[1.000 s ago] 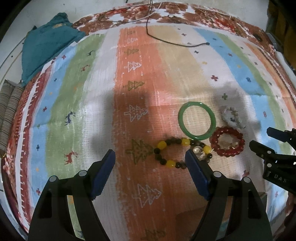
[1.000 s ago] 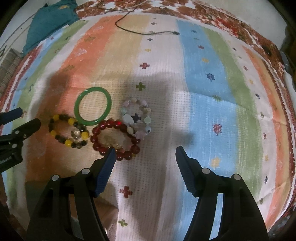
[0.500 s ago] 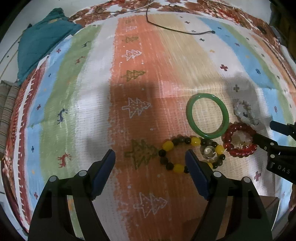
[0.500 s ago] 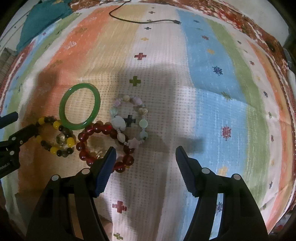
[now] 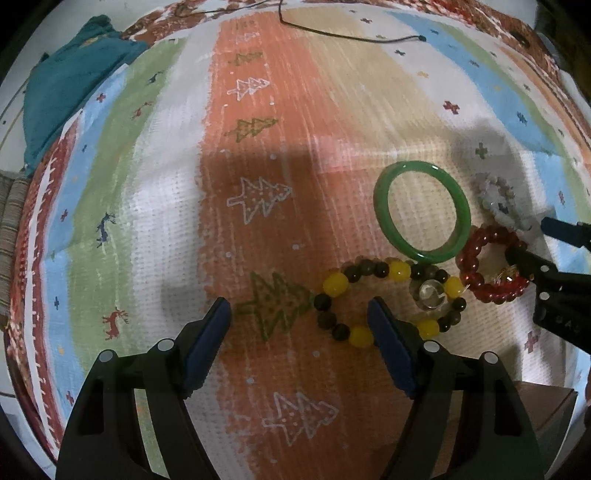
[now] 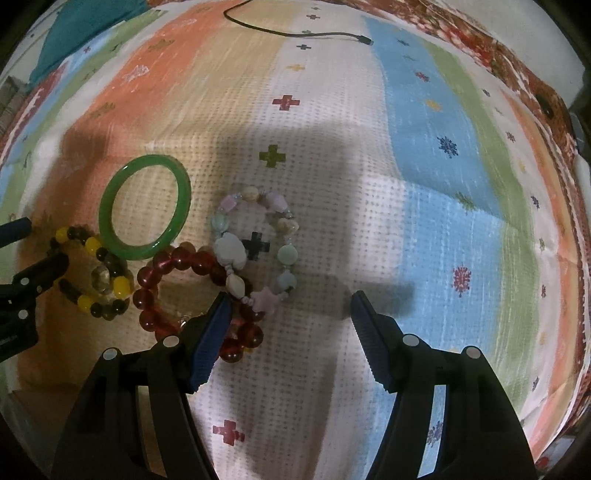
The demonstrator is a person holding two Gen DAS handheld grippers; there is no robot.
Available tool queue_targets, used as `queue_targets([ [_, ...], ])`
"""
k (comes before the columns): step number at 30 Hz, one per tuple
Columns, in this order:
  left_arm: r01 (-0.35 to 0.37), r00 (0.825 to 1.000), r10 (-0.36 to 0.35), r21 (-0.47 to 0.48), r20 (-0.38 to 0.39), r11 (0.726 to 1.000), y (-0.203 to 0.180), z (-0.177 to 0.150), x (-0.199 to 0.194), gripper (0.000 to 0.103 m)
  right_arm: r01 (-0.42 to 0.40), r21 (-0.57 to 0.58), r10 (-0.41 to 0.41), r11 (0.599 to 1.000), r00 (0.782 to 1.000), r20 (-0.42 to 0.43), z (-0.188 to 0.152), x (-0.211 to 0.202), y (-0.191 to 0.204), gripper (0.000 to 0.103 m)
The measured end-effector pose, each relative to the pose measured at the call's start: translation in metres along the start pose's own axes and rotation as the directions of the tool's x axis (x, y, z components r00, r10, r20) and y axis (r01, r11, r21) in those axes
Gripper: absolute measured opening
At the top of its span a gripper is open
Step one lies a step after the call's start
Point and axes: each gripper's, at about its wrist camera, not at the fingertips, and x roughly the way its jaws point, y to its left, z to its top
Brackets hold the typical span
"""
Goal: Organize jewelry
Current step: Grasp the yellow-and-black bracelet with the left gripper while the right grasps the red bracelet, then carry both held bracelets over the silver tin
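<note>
Several bracelets lie together on the striped cloth. A green bangle (image 5: 422,210) (image 6: 145,206) touches a yellow-and-dark bead bracelet (image 5: 391,295) (image 6: 92,273) and a red bead bracelet (image 5: 487,266) (image 6: 195,291). A pastel stone bracelet (image 5: 498,203) (image 6: 255,243) overlaps the red one. My left gripper (image 5: 299,321) is open, its right finger over the yellow bracelet's near edge. My right gripper (image 6: 290,314) is open, its left finger over the red bracelet, and it shows at the right edge of the left wrist view (image 5: 532,245).
A teal cloth (image 5: 70,96) lies at the far left. A black cable (image 5: 351,35) (image 6: 295,31) runs across the far side. The striped cloth (image 6: 443,184) extends open to the right. A brown box corner (image 5: 546,406) sits at the near right.
Both grippers have moved forward and down toward the bracelets. The right gripper's left finger now covers part of the red bracelet; the left one's right finger reaches the yellow one.
</note>
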Motion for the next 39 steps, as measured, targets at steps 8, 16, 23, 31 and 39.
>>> queue_targets([
  [8, 0.002, 1.0, -0.003, -0.017, -0.025, 1.0, 0.002, 0.002, 0.004, 0.02, 0.008, -0.013, -0.008, 1.0, 1.0, 0.01, -0.005, -0.002, -0.003, 0.031],
  [16, 0.003, 1.0, -0.004, -0.021, -0.02, 1.0, 0.004, 0.0, 0.001, 0.009, -0.009, -0.015, 0.009, 1.0, 1.0, 0.023, -0.011, -0.011, -0.002, 0.014],
  [23, 0.039, 0.999, -0.039, -0.031, 0.012, 0.999, 0.001, -0.004, -0.019, 0.009, -0.055, -0.013, 0.056, 0.998, 0.997, 0.061, -0.014, -0.036, 0.0, 0.014],
  [31, 0.09, 0.994, -0.086, -0.046, 0.068, 0.995, 0.005, -0.007, -0.046, 0.009, -0.087, -0.009, 0.087, 0.996, 0.992, 0.093, -0.019, -0.055, 0.002, 0.014],
  [39, 0.13, 0.983, -0.123, -0.038, 0.138, 0.991, -0.001, -0.008, -0.075, 0.009, -0.11, -0.022, 0.112, 0.994, 0.984, 0.138, -0.025, -0.079, 0.009, 0.014],
])
